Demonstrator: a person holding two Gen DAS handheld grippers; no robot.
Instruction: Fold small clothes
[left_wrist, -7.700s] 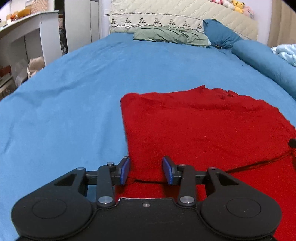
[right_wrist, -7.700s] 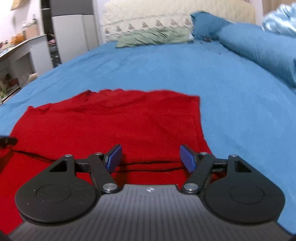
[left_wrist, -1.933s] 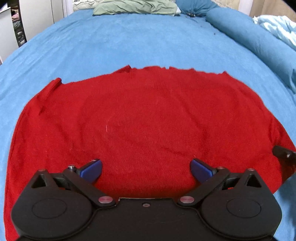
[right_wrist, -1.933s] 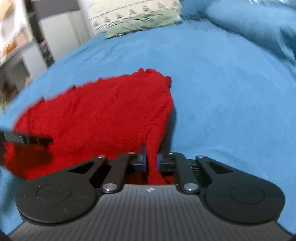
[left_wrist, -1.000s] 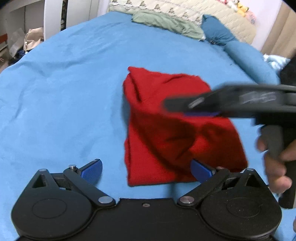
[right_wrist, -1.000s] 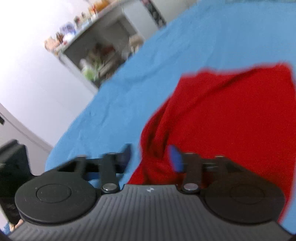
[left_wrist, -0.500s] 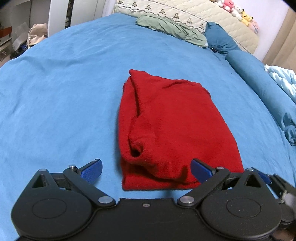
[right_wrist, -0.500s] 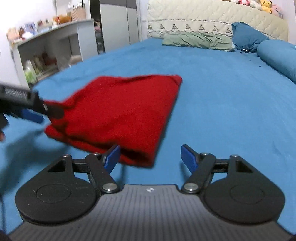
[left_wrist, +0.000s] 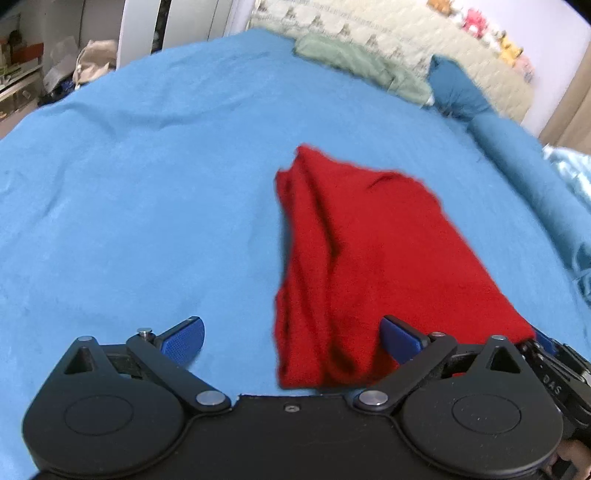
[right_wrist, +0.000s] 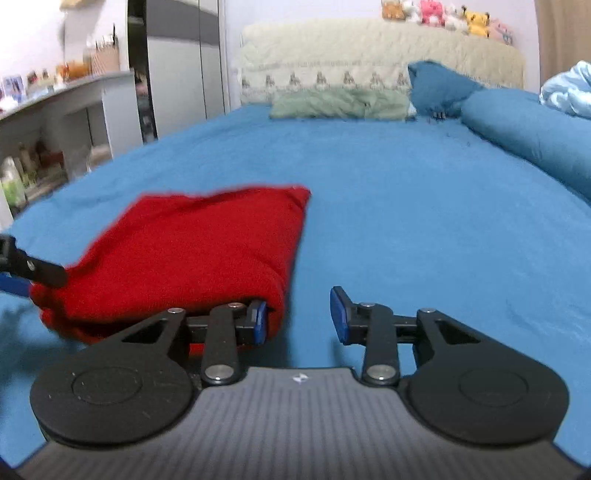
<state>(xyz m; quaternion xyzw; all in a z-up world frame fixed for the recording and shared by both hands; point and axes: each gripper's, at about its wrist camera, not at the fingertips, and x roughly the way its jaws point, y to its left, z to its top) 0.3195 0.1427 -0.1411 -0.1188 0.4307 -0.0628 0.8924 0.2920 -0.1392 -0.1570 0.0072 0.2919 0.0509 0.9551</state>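
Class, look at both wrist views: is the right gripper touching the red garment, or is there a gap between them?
Cannot tell. In the right wrist view the right gripper stands open, and one finger overlaps the red garment's near edge, but blur hides whether it presses the cloth.

— From where does the left wrist camera look?

— From just behind the left gripper (left_wrist: 291, 341), low over the bed (left_wrist: 140, 192), facing the headboard (left_wrist: 388, 40), a little turned.

— And the right one?

— From behind the right gripper (right_wrist: 299, 317), lower and flatter. Both views share the red garment (left_wrist: 369, 258), close in front, and the pillows.
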